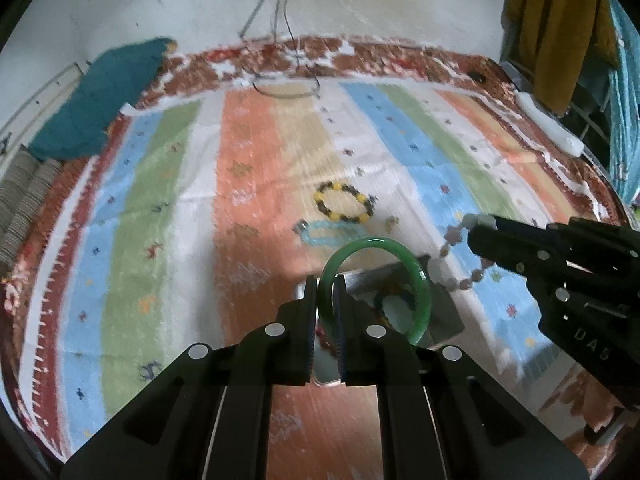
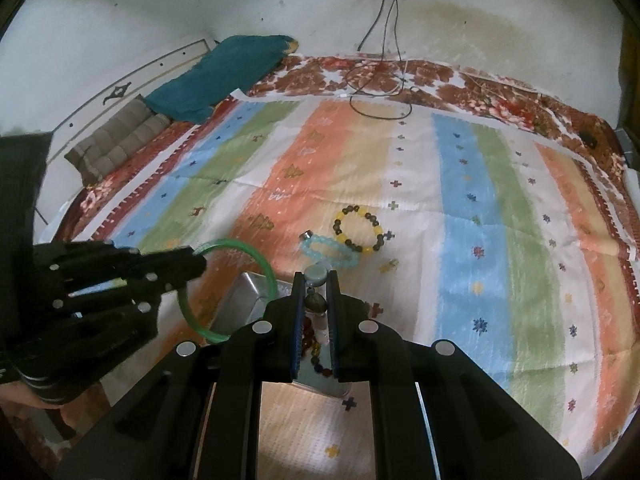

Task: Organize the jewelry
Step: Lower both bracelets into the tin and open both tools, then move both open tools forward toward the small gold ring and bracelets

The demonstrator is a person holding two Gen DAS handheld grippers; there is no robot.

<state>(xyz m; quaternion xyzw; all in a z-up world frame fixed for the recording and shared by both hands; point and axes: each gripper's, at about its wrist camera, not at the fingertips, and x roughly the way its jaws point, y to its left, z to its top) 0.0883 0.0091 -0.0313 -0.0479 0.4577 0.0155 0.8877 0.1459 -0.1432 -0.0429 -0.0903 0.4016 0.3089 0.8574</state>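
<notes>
- The left gripper (image 1: 325, 284) is seen with jaws nearly together, pinched on the rim of a green bangle (image 1: 416, 280); the ring is held upright above a metal tray (image 1: 448, 312).
- The right gripper (image 2: 316, 280) is seen with jaws nearly together, pinched on a pale bead string (image 1: 456, 240), which hangs below the tips over the tray.
- A yellow-and-dark bracelet (image 2: 358, 229) and a light blue bracelet (image 2: 326, 250) are left touching on the striped cloth (image 2: 472, 240), just beyond the tray.
</notes>
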